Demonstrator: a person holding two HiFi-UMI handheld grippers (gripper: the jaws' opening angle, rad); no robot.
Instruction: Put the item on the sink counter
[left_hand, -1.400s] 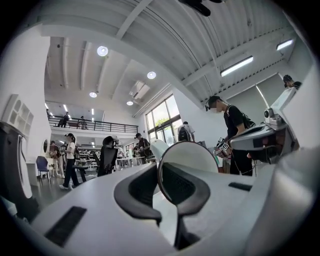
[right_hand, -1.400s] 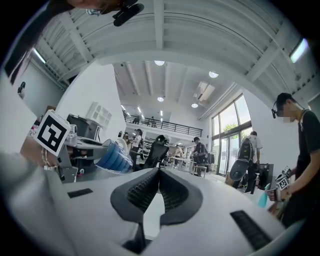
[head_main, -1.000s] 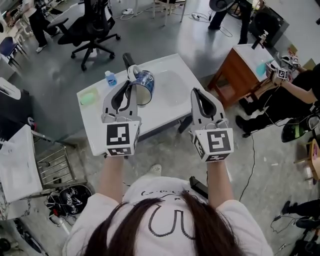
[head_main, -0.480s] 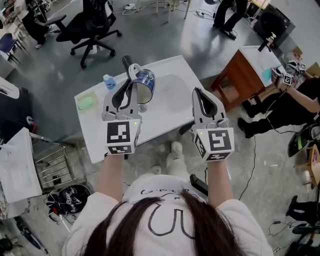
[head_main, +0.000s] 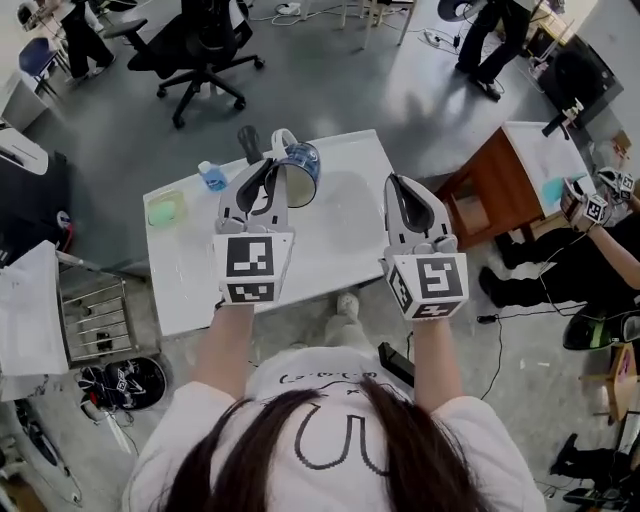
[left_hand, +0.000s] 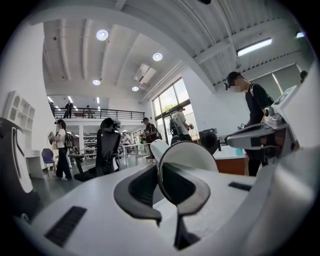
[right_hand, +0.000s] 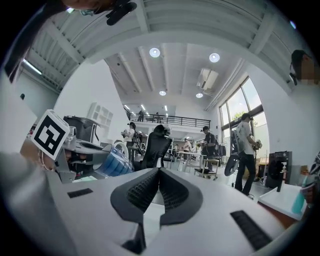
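White and rectangular, the sink counter (head_main: 325, 250) with its shallow oval basin lies below me in the head view, and a black swivel office chair (head_main: 205, 45) stands on the grey floor beyond it. My left gripper (head_main: 268, 178) reaches out level over the counter, its jaws pinching the rim of the blue-and-white ceramic mug (head_main: 300, 172). The left gripper view shows that thin rim wedged between the two dark pads, with the mug's white inside turned toward the camera. The mug hangs tipped on its side over the counter's far part, near the black faucet (head_main: 248, 142); whether it touches the surface I cannot tell. My right gripper (head_main: 400, 188) is held beside the left one, by the counter's right edge, jaws pressed together on nothing. Toward the far left corner sit a pale green rounded block (head_main: 165, 208) and a small blue bottle (head_main: 212, 177).
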